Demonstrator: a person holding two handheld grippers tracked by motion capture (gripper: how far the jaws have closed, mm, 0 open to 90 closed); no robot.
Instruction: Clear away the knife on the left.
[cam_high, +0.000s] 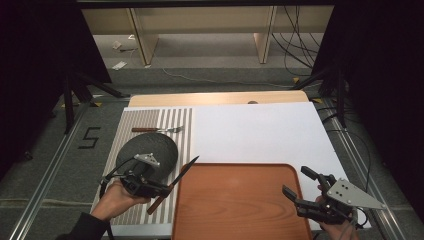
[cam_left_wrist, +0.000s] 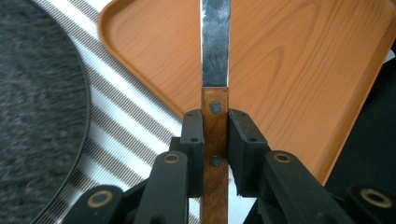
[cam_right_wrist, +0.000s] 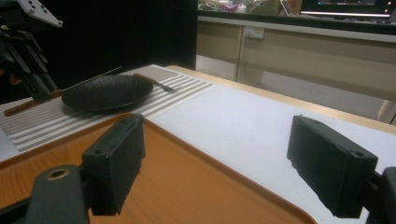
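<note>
Soft overhead light falls evenly on the white table (cam_high: 260, 130), which is bright, while black surroundings to either side stay dim. Shadows are faint. The knife (cam_left_wrist: 215, 42) blade carries a pale sheen in the left gripper view. In the right gripper view the near jaws look soft, and the far background is blurred.

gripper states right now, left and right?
Left gripper: shut on the knife by its wooden handle.
Right gripper: open, holding nothing, above the tray.
</note>
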